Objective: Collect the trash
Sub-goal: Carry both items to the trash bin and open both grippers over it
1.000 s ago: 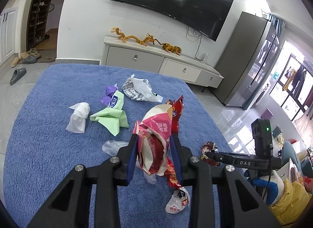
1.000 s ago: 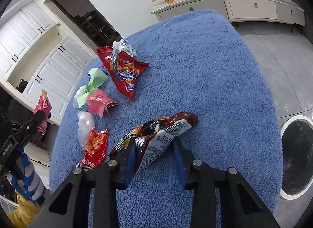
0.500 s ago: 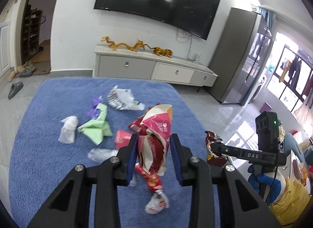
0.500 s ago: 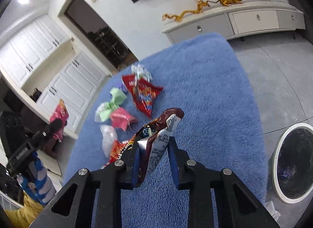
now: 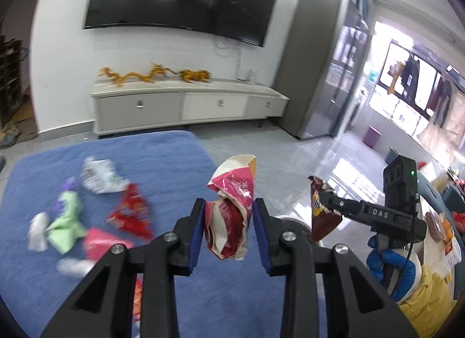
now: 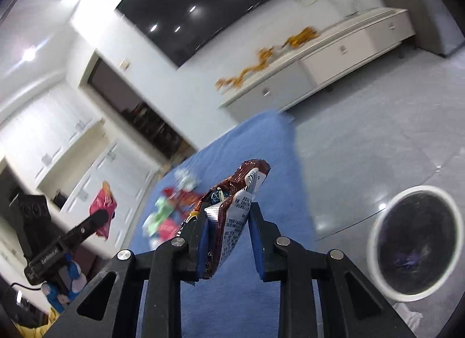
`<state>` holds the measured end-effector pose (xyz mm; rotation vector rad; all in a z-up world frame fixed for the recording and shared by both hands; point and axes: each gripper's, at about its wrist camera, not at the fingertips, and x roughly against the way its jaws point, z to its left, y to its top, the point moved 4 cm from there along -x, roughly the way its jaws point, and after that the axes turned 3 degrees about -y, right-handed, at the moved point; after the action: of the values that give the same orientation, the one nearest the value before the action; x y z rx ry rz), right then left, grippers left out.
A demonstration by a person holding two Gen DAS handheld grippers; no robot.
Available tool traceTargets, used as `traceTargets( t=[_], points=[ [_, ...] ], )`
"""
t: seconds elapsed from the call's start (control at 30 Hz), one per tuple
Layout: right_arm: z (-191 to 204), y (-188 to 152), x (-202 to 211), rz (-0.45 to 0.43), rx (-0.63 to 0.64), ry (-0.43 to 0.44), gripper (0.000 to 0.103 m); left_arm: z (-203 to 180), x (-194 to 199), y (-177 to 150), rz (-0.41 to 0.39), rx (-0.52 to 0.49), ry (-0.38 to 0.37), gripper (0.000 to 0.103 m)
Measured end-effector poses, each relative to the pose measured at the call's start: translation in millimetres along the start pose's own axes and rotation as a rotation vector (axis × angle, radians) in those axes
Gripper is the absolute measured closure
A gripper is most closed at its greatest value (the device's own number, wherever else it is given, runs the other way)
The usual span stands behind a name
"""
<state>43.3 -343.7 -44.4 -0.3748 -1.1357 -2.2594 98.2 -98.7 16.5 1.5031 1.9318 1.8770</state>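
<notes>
My left gripper (image 5: 229,205) is shut on a crumpled pink, red and white snack wrapper (image 5: 232,192), held in the air over the right edge of the blue rug (image 5: 162,158). The right gripper (image 6: 228,211) is shut on a brown snack wrapper (image 6: 247,174), also lifted off the rug (image 6: 261,140). The left wrist view has the right gripper (image 5: 328,198) at the right with the brown wrapper (image 5: 321,219) hanging from it. A white-rimmed round bin (image 6: 375,236) with a dark liner stands on the floor, lower right of the brown wrapper.
More trash lies on the rug: a green wrapper (image 5: 65,221), a red packet (image 5: 130,213), a silver-white wrapper (image 5: 98,175), a pink piece (image 5: 98,242) and a white tissue (image 5: 37,233). A TV cabinet (image 5: 186,102) stands at the far wall. A gloved hand (image 5: 386,262) holds the right gripper.
Both grippers have risen and swung right, off the rug's middle, each carrying its wrapper. The brown wrapper has left the rug. The bin now shows larger in the right wrist view.
</notes>
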Motion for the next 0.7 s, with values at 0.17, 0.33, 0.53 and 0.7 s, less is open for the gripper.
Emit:
traceTargets(
  t=[0.17,0.33,0.53,0.7],
  points=[
    [-64,18,38,-0.083,-0.034,-0.159,0.079,-66,-70,11,0.083,-0.065,-0.100,0.072],
    [-133,18,46,-0.086,-0.078,-0.315,0.079,-125,-139,9,0.175,-0.129,-0.166,0.072],
    [-198,-3,18,-0.011,-0.150,-0.392,0.079,-161,-220,-5,0.305,-0.137,-0.200,0.070],
    [-245,-21,-8,0.052,-0.204,-0.444,0.076,-169,-269,-20,0.383,-0.117,-0.223,0.070]
  ],
)
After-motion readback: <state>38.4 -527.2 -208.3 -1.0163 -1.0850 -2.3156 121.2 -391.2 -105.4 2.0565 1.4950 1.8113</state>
